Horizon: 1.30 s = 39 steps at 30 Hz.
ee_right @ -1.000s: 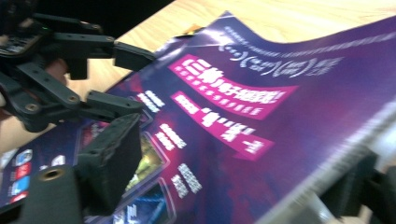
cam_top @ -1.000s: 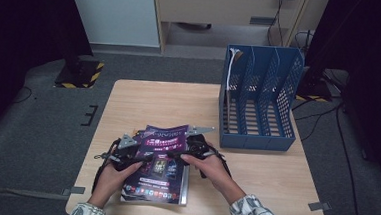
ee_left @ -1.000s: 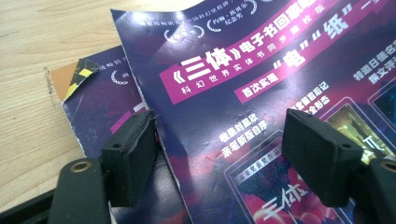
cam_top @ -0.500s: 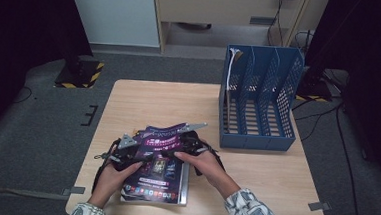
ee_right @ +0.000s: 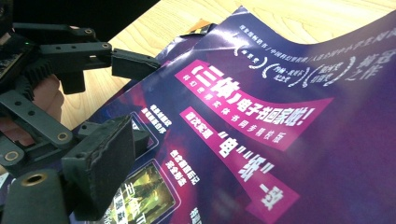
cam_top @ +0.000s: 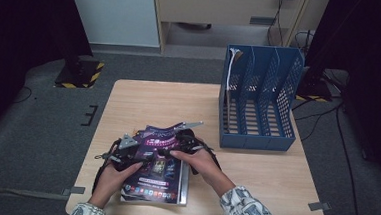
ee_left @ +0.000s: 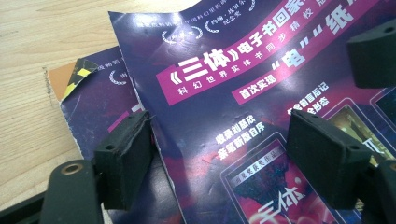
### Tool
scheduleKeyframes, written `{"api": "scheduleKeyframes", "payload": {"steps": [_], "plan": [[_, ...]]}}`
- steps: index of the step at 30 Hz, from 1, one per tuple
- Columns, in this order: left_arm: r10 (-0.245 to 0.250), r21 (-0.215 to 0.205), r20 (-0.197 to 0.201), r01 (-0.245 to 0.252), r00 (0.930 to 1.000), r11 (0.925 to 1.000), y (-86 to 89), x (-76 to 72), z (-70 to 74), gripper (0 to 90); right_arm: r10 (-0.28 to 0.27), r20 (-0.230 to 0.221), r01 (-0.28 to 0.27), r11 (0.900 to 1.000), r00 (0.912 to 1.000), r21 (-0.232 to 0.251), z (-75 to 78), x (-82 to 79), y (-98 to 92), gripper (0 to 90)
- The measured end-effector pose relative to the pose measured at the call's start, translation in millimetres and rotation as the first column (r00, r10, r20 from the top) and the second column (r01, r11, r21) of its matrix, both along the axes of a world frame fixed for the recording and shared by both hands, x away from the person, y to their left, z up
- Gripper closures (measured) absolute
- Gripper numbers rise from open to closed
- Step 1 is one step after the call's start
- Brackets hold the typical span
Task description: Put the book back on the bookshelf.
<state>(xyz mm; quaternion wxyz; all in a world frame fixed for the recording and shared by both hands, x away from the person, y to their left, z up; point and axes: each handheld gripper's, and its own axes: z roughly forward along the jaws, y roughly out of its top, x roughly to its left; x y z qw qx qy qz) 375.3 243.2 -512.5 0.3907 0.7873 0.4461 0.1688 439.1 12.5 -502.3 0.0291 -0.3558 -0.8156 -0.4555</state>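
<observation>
A stack of purple magazines (cam_top: 154, 188) lies at the table's near edge. The top magazine (cam_top: 163, 135) sits askew on it, its cover bowed upward. My left gripper (cam_top: 142, 159) comes in from the left and is open; in the left gripper view one pad (ee_left: 123, 161) stands at the top magazine's (ee_left: 224, 93) left edge and the other above the cover. My right gripper (cam_top: 168, 148) reaches in from the right. Its jaws have just been opening. One pad (ee_right: 100, 168) hovers beside the raised cover (ee_right: 280, 121); the cover hides the other jaw.
A blue file rack (cam_top: 259, 104) with several slots stands upright at the table's right back; a white sheet sits in its leftmost slot. The wooden table (cam_top: 154, 100) is bare behind the magazines. Dark floor and cables surround it.
My right gripper has shifted a little leftward over the top magazine's cover. The left gripper has kept its place.
</observation>
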Motion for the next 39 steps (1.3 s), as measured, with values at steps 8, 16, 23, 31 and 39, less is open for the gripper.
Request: {"api": "scheduleKeyframes", "payload": {"steps": [8,16,23,31,39], "plan": [[0.005,0.003,-0.001,-0.005,1.0000,1.0000,-0.5,-0.2,0.4,22.3,-0.040,0.006,0.040,0.999,0.9992,0.003,0.5,1.2,-1.4,29.0],[0.002,0.011,0.001,-0.002,1.0000,0.9999,-1.3,-0.2,1.6,22.0,-0.104,-0.010,0.104,0.994,0.9945,0.029,1.7,7.4,-5.4,52.7],[-0.008,0.008,0.011,0.008,0.9999,0.9999,-1.2,0.0,4.5,22.5,-0.112,0.057,0.108,0.992,0.9920,0.071,15.3,12.1,-11.0,72.5],[-0.016,-0.034,0.026,0.017,0.9995,0.9993,-4.1,-1.6,8.5,22.7,-0.106,0.159,0.091,0.991,0.9815,0.100,39.8,13.3,-20.2,77.4],[-0.020,-0.079,0.019,0.021,0.9996,0.9966,-5.4,0.5,8.9,18.5,-0.116,0.253,0.085,0.988,0.9605,0.132,56.9,15.3,-29.7,78.2]]}}
